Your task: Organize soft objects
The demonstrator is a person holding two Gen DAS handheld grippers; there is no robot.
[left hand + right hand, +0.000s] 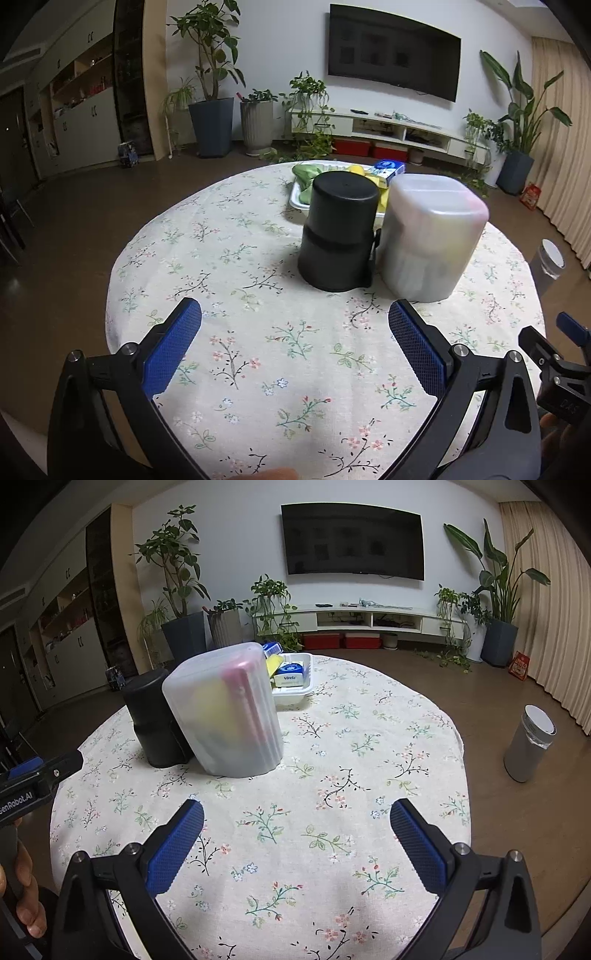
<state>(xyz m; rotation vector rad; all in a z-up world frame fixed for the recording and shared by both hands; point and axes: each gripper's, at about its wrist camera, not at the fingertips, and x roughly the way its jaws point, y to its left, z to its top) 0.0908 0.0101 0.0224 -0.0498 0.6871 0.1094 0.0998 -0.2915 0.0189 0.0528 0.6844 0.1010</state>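
A black cylindrical container (340, 232) (153, 720) and a frosted translucent bin (430, 236) (225, 709) stand side by side, upside down, mid-table. Yellow and pink shapes show through the bin's wall. Behind them a white tray (295, 195) (308, 683) holds green and yellow soft items (306, 173) and a blue-white tissue pack (389, 170) (290, 674). My left gripper (293, 325) is open and empty, short of the black container. My right gripper (297, 823) is open and empty, nearer than the bin and to its right.
The round table wears a floral cloth (258, 350) (351, 775). A grey cylindrical bin (528, 746) (548, 264) stands on the floor to the right. Potted plants (177, 602), a low TV cabinet (369, 618) and a wall TV lie beyond.
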